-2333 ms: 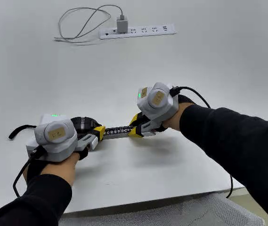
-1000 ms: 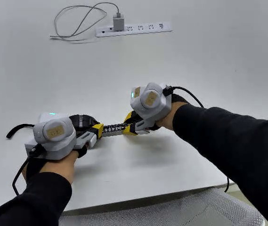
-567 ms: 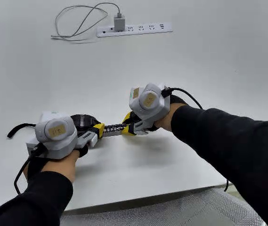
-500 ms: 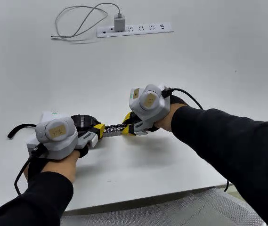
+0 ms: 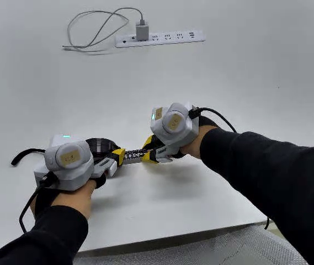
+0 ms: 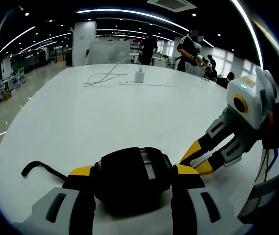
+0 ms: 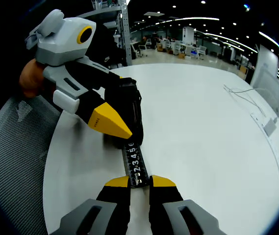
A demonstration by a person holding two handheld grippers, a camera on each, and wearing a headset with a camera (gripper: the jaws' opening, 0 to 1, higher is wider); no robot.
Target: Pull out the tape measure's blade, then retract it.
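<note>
One tape measure [image 7: 128, 110]; left gripper [image 6: 133, 171] clamps it, right gripper [image 7: 139, 182] pinches its blade [image 7: 133, 161].

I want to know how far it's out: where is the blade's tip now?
In the right gripper view, the blade's tip sits clamped between the right tongs, low centre; the blade runs back to the black case held in the left tongs.

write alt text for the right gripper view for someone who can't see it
The right tool pinches the end of a short, numbered blade extending from a black tape measure on a white table. The left tool, entering from the left, clamps the tape measure by its sides.
</note>
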